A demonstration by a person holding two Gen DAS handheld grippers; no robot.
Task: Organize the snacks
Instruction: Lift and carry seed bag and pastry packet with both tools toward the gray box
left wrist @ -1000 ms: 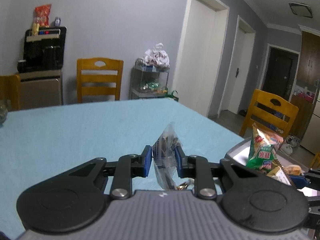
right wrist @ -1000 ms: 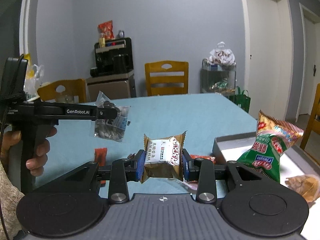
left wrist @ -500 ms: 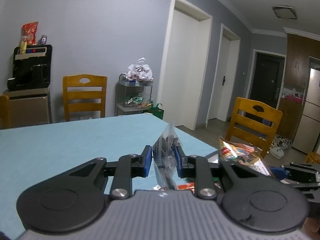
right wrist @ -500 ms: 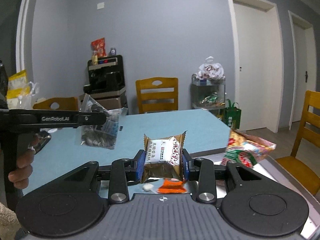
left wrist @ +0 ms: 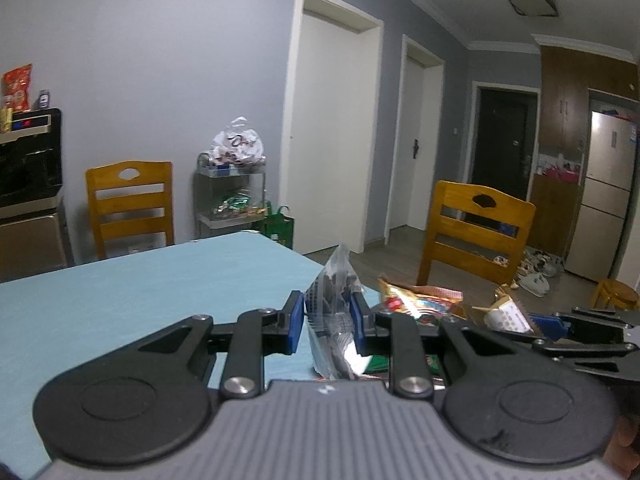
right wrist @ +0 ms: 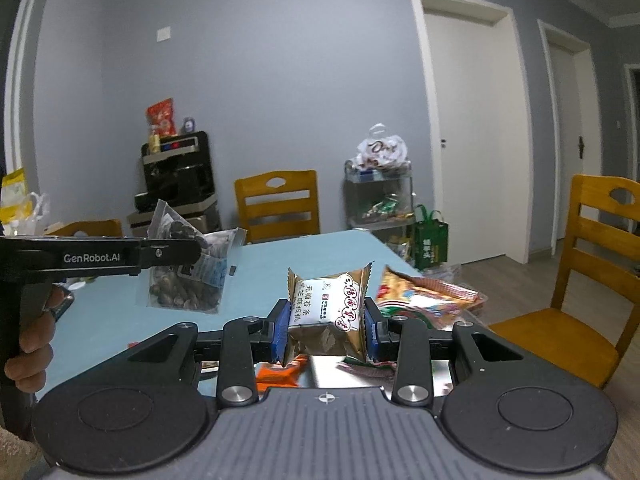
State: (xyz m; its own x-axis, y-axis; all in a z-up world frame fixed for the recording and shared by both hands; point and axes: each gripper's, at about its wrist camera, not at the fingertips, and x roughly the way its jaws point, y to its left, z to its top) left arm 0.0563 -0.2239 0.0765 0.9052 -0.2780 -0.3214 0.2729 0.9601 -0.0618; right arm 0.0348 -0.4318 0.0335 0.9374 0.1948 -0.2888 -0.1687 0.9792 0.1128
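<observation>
Both packets were held aloft, presumably for dropping into the tray below. The left gripper [left wrist: 326,318] was clamped on a clear bag of nuts [right wrist: 186,280]; the right gripper [right wrist: 326,330] was clamped on a gold-wrapped pastry [right wrist: 326,308], above the table's [left wrist: 120,300] near right edge.

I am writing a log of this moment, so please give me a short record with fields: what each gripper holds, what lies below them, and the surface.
left gripper: shut on clear packet of dark pieces, held in the air
right gripper: shut on gold-and-white pastry packet, held in the air
below the grippers: red-and-green snack bag and orange packet
surface: light blue table
background: wooden chair by the grey wall
</observation>
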